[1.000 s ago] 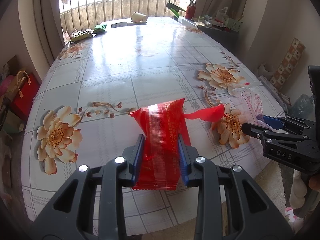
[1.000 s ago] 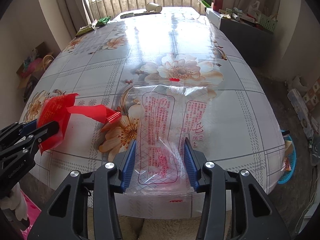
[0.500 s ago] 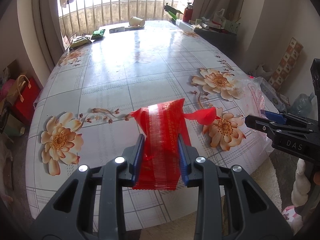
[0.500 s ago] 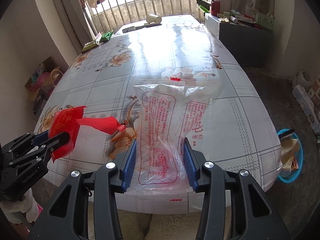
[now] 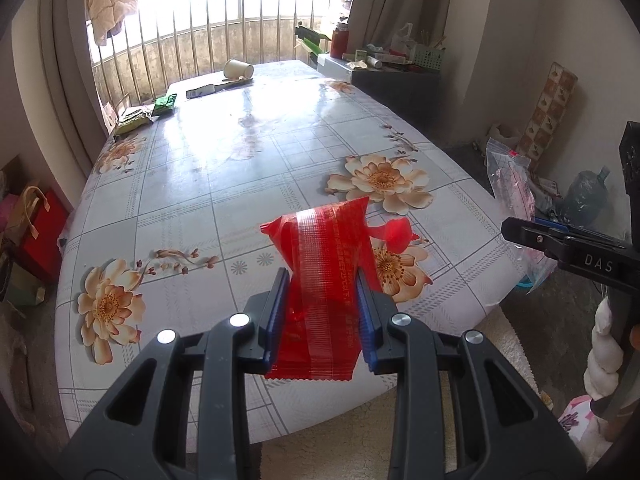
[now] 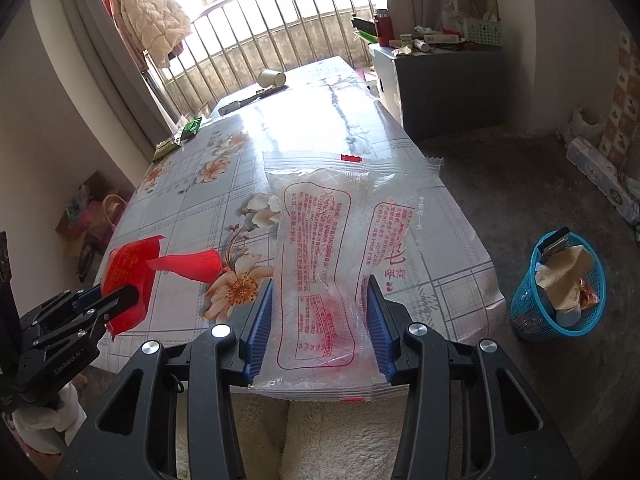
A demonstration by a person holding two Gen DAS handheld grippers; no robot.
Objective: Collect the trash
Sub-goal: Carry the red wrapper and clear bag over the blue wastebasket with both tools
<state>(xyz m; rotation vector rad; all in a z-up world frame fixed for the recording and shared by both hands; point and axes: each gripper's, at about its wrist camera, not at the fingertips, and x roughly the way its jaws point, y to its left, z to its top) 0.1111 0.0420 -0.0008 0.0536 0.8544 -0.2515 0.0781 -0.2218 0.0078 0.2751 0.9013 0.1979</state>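
Note:
My left gripper (image 5: 322,280) is shut on a red plastic wrapper (image 5: 326,272), held up over the near edge of the flowered table (image 5: 224,184). A torn red flap hangs off the wrapper's right side. My right gripper (image 6: 320,292) is shut on a large clear bag with red print (image 6: 340,248), lifted above the table's near right corner. In the right wrist view the left gripper (image 6: 120,294) shows at the lower left with the red wrapper (image 6: 132,268). In the left wrist view the right gripper (image 5: 516,230) appears at the right edge with the clear bag (image 5: 514,184).
A blue mesh waste basket (image 6: 560,292) holding paper scraps stands on the floor right of the table. At the table's far end lie a tipped paper cup (image 5: 238,69), green packets (image 5: 166,102) and a flat white box. A cluttered grey cabinet (image 6: 444,80) stands beyond. Pale rug lies below.
Both grippers have lifted and pulled back from the table with their wrappers still held. The right one has swung rightward, so the blue basket on the floor has come into its view.

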